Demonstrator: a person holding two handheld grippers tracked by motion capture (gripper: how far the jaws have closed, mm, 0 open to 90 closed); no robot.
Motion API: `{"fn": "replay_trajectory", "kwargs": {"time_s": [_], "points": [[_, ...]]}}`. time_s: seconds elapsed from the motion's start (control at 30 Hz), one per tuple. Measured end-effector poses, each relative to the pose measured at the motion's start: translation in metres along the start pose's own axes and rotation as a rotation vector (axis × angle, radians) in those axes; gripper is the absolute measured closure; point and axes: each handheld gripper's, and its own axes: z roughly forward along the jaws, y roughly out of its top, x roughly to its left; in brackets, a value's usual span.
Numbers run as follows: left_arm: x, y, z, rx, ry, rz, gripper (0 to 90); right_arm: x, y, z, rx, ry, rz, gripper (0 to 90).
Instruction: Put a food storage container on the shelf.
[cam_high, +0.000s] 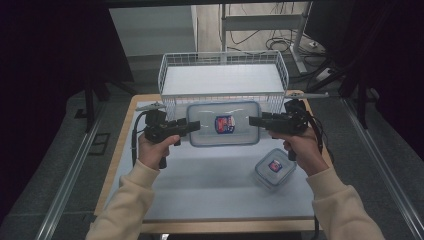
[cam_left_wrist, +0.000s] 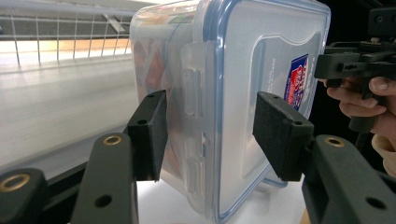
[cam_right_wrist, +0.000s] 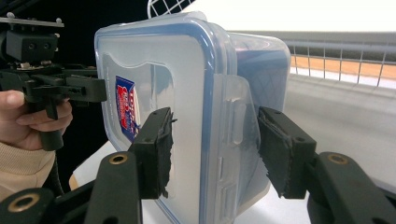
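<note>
Left tool (cam_high: 194, 125): clamped on large container's left end.
Right tool (cam_high: 254, 121): clamped on its right end.
Large container (cam_high: 224, 123): held just before wire basket (cam_high: 170, 77), small container (cam_high: 274, 168) near right on bench (cam_high: 200, 180).

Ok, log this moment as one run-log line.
left gripper: shut on large container left end | right gripper: shut on its right end | small container: on table | wire basket: behind

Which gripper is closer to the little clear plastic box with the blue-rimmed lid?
Right. The right gripper holds the big clear lidded box's end just above the little box; the left gripper grips the far end.
</note>
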Motion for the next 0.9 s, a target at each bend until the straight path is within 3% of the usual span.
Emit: {"fn": "replay_trajectory", "kwargs": {"time_s": [0.9], "points": [[-0.010, 0.040, -0.004, -0.019, -0.002, 0.045, 46.5, 0.003, 0.034, -0.012, -0.044, 0.007, -0.024, 47.1]]}}
